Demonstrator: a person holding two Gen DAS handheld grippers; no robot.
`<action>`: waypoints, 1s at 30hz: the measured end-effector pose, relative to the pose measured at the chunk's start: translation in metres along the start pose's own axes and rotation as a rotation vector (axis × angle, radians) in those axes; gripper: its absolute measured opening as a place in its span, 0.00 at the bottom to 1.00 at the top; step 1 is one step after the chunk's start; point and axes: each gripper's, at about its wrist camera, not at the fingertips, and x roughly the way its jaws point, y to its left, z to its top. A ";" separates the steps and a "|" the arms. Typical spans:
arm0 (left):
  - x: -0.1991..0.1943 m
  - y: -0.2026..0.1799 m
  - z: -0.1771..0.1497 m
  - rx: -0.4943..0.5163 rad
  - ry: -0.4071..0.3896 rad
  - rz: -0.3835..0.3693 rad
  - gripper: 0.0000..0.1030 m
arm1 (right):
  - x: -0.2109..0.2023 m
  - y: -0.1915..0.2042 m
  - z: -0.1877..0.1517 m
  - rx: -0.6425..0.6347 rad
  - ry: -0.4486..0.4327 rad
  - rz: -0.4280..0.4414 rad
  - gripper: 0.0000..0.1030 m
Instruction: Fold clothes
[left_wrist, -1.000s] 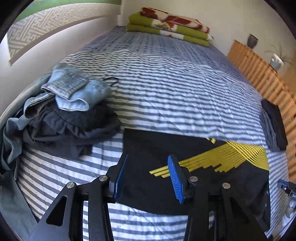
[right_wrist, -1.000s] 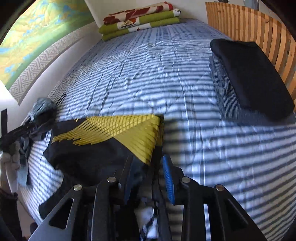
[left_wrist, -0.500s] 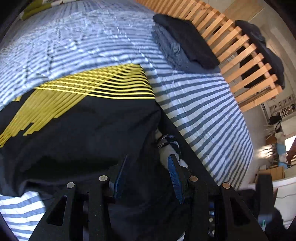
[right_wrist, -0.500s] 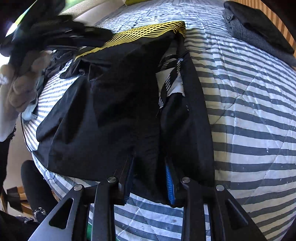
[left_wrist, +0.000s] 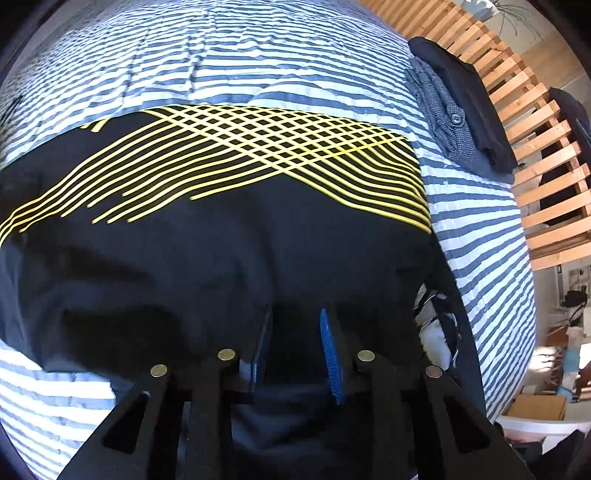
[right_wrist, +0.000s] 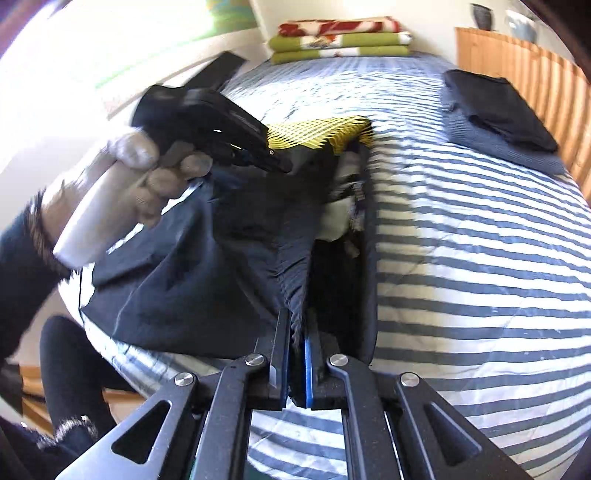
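— So how will the black shirt (left_wrist: 236, 266) on the bed (left_wrist: 229, 55) handle?
— Soft, light, floppy; take it by its near hem. The right gripper (right_wrist: 296, 363) has just closed, pinching that hem; the left gripper (left_wrist: 295, 350), also closing, straddles cloth, pads apparently not pressing.
— Its direction?
— Long axis runs away from us, yellow print farthest.

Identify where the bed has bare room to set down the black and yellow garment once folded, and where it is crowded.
Free: striped cover between the black and yellow garment and the folded dark stack, and up toward the folded blankets. Crowded: the near edge, where both grippers work.
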 end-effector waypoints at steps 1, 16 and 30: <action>-0.008 -0.008 -0.003 0.016 -0.028 0.002 0.28 | 0.005 0.006 -0.001 -0.017 0.005 -0.005 0.05; 0.043 -0.140 -0.034 0.405 0.057 0.165 0.51 | 0.035 0.035 -0.016 -0.013 0.050 0.097 0.05; -0.022 -0.064 -0.043 0.116 -0.046 -0.193 0.21 | -0.003 -0.020 0.015 0.074 -0.018 0.169 0.14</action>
